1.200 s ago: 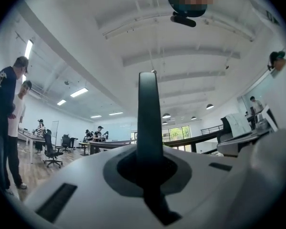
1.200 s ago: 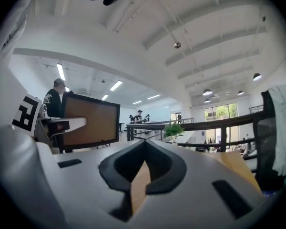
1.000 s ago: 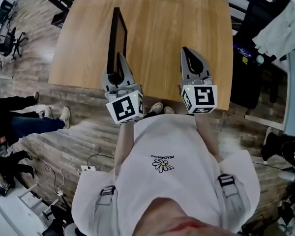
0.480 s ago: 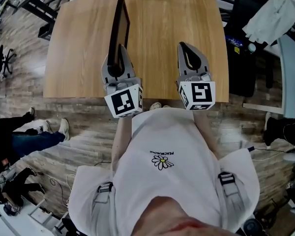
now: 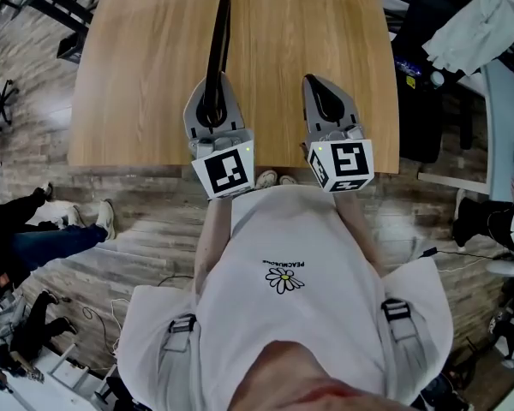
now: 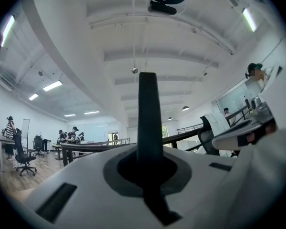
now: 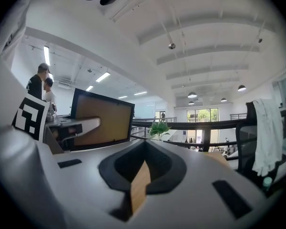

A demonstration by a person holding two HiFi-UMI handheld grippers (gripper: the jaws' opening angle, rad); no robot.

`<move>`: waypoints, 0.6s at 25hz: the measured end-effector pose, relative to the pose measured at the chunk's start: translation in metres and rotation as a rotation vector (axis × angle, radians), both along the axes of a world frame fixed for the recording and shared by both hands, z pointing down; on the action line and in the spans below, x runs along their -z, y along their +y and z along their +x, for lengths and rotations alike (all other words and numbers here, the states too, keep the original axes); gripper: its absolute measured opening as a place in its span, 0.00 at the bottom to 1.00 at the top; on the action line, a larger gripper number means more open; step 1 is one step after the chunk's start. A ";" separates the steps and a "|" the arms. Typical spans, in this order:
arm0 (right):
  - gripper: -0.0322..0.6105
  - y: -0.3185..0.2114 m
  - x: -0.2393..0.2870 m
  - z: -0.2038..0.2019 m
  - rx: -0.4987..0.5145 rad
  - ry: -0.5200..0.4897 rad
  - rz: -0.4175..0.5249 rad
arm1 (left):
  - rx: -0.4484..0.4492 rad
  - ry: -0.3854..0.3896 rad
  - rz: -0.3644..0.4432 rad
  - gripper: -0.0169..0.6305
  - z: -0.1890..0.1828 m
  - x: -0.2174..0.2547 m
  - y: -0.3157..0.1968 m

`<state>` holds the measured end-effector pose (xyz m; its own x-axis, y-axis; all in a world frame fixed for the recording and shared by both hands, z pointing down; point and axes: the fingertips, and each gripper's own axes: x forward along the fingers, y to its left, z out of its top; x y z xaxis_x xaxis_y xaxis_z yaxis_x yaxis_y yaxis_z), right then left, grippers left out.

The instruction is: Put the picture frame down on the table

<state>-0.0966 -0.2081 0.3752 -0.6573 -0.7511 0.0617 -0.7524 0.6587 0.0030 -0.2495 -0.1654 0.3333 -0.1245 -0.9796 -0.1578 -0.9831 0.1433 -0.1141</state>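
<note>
Your left hand-held gripper (image 5: pixel 214 86) stays clenched on the near edge of the picture frame (image 5: pixel 221 32). Your right hand-held gripper (image 5: pixel 319 84) sits beside it, closed on nothing. Over the last second the frame has swung edge-on toward the middle of the desk (image 5: pixel 137 75). It is still upright, so laying it down looks to be what remains.

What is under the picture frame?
The wooden table lies under the picture frame, held edge-on by the left hand-held gripper. The part directly beneath the frame is covered.
</note>
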 end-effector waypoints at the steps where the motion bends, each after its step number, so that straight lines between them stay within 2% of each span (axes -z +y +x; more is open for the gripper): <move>1: 0.06 0.001 -0.001 -0.002 0.003 0.002 -0.002 | -0.001 -0.010 -0.002 0.06 -0.001 0.000 -0.002; 3: 0.06 0.001 -0.002 -0.005 0.003 0.006 -0.004 | -0.011 -0.055 -0.026 0.06 -0.004 -0.002 -0.008; 5: 0.06 -0.001 -0.003 -0.005 -0.002 0.012 -0.005 | -0.024 -0.149 -0.098 0.06 -0.006 -0.013 -0.021; 9: 0.06 -0.003 -0.009 -0.001 -0.018 0.027 -0.018 | -0.027 -0.417 -0.266 0.06 -0.006 -0.047 -0.052; 12: 0.06 -0.001 -0.016 0.003 -0.028 0.040 -0.031 | -0.026 -0.610 -0.342 0.06 -0.008 -0.066 -0.064; 15: 0.06 0.001 -0.021 0.004 -0.036 0.050 -0.048 | -0.079 -0.792 -0.397 0.06 -0.005 -0.087 -0.073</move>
<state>-0.0927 -0.2073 0.3957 -0.6249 -0.7697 0.1307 -0.7755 0.6313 0.0101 -0.2546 -0.2381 0.4203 -0.0529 -0.9815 0.1838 -0.5996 -0.1160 -0.7918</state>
